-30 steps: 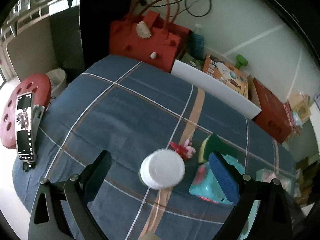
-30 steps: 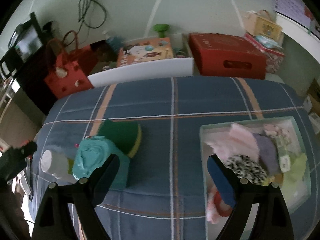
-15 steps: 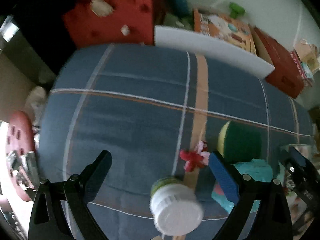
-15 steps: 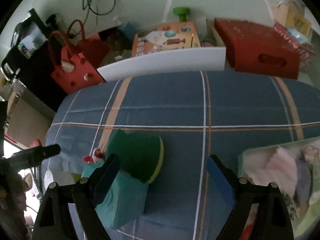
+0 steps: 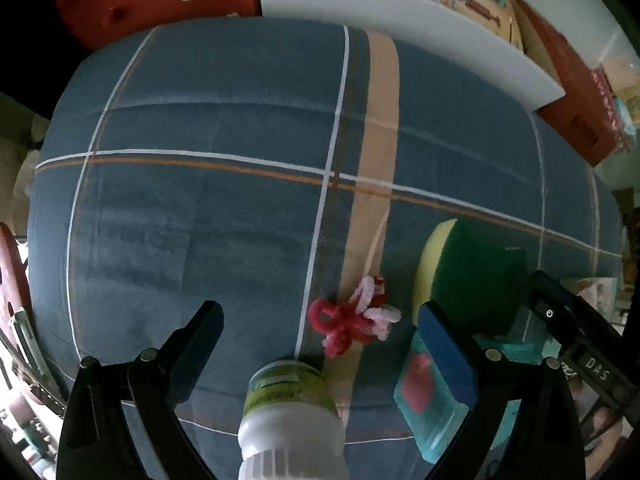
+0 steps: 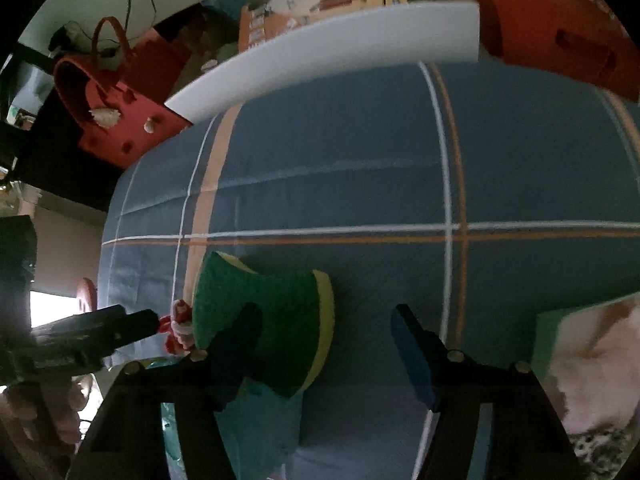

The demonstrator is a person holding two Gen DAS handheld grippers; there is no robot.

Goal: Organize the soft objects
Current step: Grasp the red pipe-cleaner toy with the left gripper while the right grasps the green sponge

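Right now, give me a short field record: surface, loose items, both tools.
surface: blue plaid cloth
sponge: green and yellow, lying on the cloth
pipe-cleaner figure: red and pink, beside the sponge
bottle: white cap, green label, upright
left tool: open, nothing gripped
right tool: closing, above the sponge, pads not pressing

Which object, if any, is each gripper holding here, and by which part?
Nothing is held. The left gripper is open above the pipe-cleaner flower; the right gripper's jaws are closing around the green sponge, not yet pressing it.
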